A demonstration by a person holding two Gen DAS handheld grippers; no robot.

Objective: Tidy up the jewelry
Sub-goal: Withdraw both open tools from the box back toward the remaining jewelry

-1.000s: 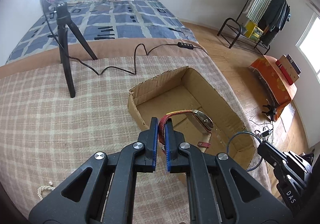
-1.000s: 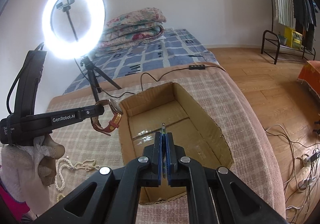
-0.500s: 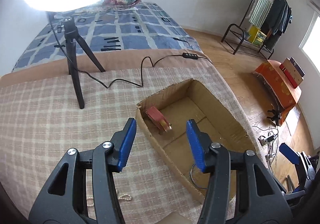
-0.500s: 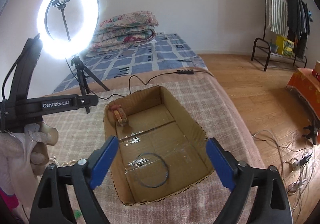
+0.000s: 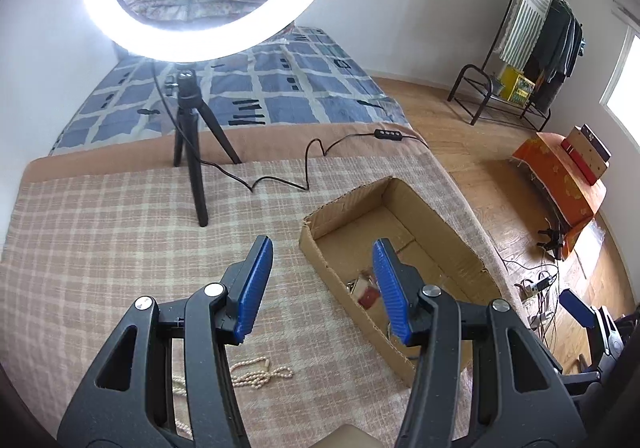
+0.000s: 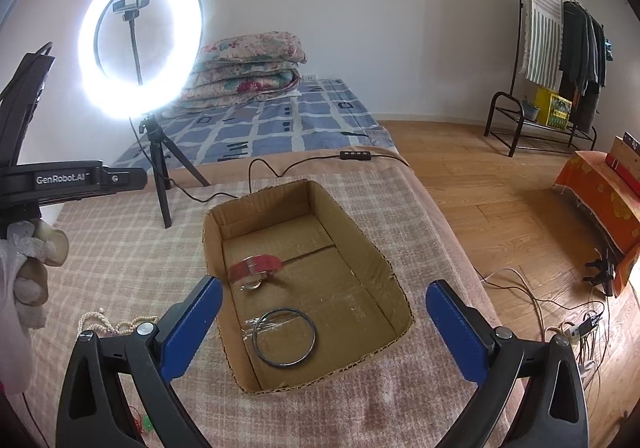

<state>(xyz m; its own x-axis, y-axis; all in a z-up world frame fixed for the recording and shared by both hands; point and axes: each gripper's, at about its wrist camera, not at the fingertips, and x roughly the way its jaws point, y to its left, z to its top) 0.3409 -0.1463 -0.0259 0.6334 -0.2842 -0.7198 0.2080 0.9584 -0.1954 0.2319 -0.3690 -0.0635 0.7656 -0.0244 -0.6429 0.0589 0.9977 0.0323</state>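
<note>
Watch [image 6: 256,268] in box [image 6: 372,248], beyond spread jaws.

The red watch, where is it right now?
The red watch lies on the floor of the cardboard box, near the box's left wall in the right wrist view, just beyond the dark bangle. Neither tool is touching it.

Both wrist views look down (close) onto one cardboard box [image 5: 436,215] [image 6: 360,236].
</note>
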